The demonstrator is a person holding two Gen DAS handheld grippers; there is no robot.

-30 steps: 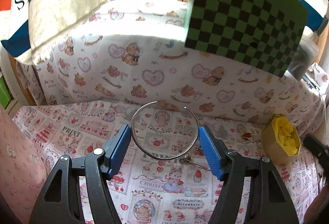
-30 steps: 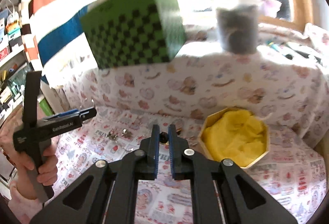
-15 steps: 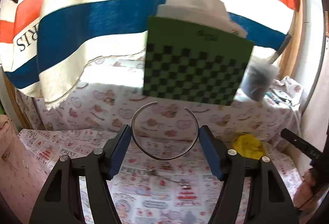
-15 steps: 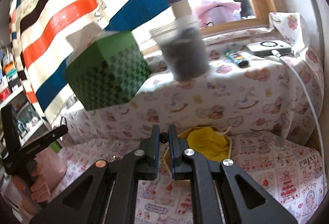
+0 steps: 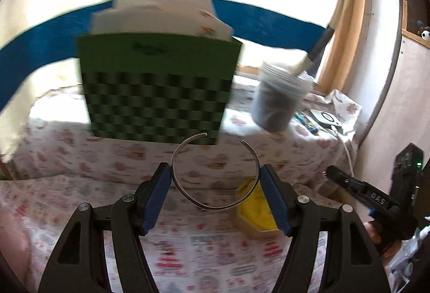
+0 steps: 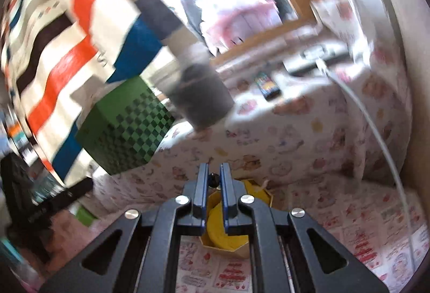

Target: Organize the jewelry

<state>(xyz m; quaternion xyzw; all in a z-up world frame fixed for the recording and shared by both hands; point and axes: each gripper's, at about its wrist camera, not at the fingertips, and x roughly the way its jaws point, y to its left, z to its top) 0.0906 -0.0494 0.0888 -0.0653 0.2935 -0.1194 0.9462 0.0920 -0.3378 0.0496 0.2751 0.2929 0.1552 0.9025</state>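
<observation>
My left gripper [image 5: 215,181] is shut on a thin silver open bangle [image 5: 215,205], held across its width between the blue pads, well above the printed cloth. The octagonal box with yellow lining [image 5: 254,208] sits below and right of it. My right gripper [image 6: 214,180] is shut on a small dark bead-like piece [image 6: 214,178] at its fingertips, above the same yellow-lined box [image 6: 223,231]. The right gripper also shows at the right edge of the left wrist view [image 5: 329,174].
A green checkered box [image 5: 156,94] and a clear cup of dark contents [image 5: 279,102] stand on the raised, cloth-covered ledge behind. A striped flag hangs at the back. A white cable [image 6: 376,126] runs down the right side. A phone [image 6: 267,83] lies on the ledge.
Both grippers have risen and tilted upward, still holding their pieces. The left swung right toward the yellow box; the right now sits over that box. Loose jewelry on the cloth has left view.
</observation>
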